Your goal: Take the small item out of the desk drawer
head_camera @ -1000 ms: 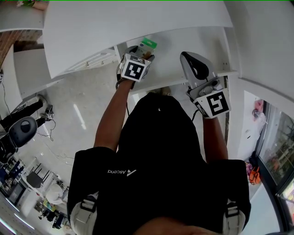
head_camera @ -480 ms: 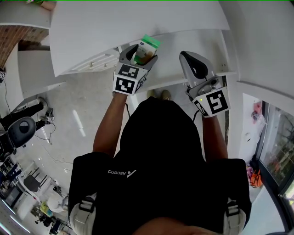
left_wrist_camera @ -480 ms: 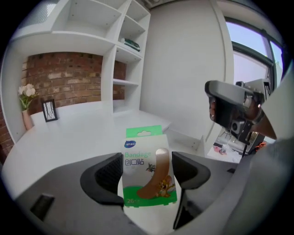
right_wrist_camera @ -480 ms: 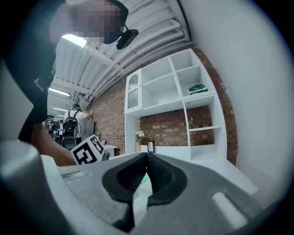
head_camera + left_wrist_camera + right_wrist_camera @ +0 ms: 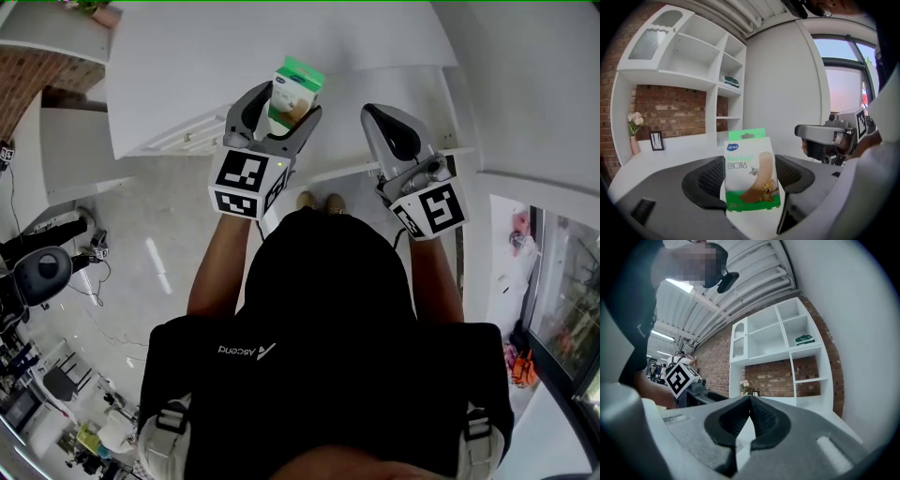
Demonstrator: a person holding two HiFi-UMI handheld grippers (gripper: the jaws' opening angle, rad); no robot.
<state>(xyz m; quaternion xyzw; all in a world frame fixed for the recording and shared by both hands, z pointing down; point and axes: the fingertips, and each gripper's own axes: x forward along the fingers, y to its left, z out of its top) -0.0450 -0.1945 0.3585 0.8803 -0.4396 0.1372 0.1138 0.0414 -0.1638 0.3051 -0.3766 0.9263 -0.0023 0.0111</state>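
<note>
Between the pads of my left gripper (image 5: 751, 180) stands the bandage box (image 5: 750, 161), upright, green hang tab on top and its printed face toward that gripper's camera. The jaws stand wide apart, yet each pad presses on one side of the box, so this is a firm hold. From the head view the box sits over the near edge of the white desk top (image 5: 234, 47), raised clear of it. My right gripper (image 5: 749, 404) is level with the left and just beside it; its jaws meet with nothing in them. Beyond the box I see a white shelf unit (image 5: 693, 51) against a brick wall (image 5: 670, 105), with a vase of flowers (image 5: 635, 133) and a small picture frame (image 5: 656, 139) side by side on the desk.
</note>
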